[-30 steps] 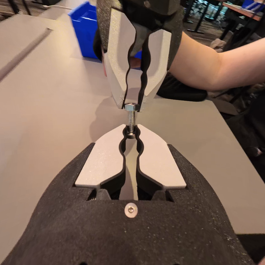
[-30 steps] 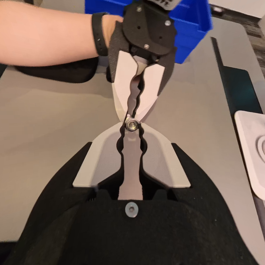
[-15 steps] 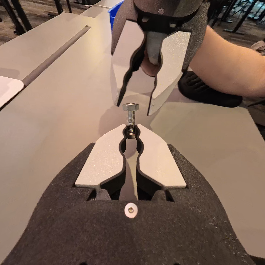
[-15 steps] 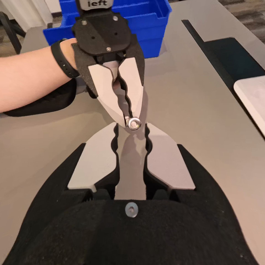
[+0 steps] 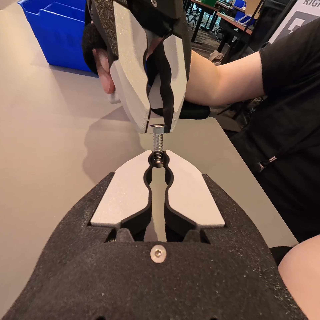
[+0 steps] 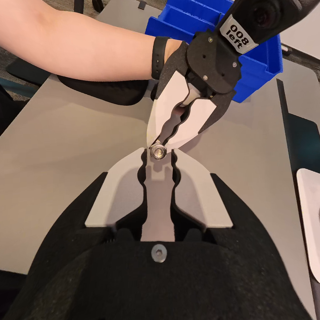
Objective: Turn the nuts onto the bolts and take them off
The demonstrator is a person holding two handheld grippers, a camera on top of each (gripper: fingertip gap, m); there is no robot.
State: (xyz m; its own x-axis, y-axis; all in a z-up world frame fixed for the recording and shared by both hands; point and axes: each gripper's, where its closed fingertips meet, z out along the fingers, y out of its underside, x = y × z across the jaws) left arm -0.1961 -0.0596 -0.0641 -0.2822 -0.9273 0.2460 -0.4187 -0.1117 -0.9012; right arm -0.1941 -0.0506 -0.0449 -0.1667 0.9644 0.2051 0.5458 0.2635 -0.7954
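Since half a second ago your right gripper (image 5: 158, 129) has come back down around the bolt head, where before it stood spread and clear of it.

Going left to right: your left gripper (image 5: 158, 160) is clenched on the nut (image 5: 158, 164) at its fingertips, with the bolt (image 5: 158, 142) rising from it toward twelve o'clock in the left wrist view, long axis in line with those fingers. In the right wrist view you look straight down that axis onto the hex head, at twelve o'clock from your own tips.

Your right fingers flank the head on both sides but look slightly parted; the right wrist view shows slivers of gap at nine and three o'clock, so I judge them not yet biting. Close first, then twist about the bolt's axis, or the head will slip.

Room is fair: bare table (image 5: 43, 138) at nine o'clock, the blue bin (image 5: 57, 34) well back at eleven, and the table edge at three o'clock near your forearm. A white tray (image 6: 308, 216) lies at three o'clock in the right wrist view, well apart.
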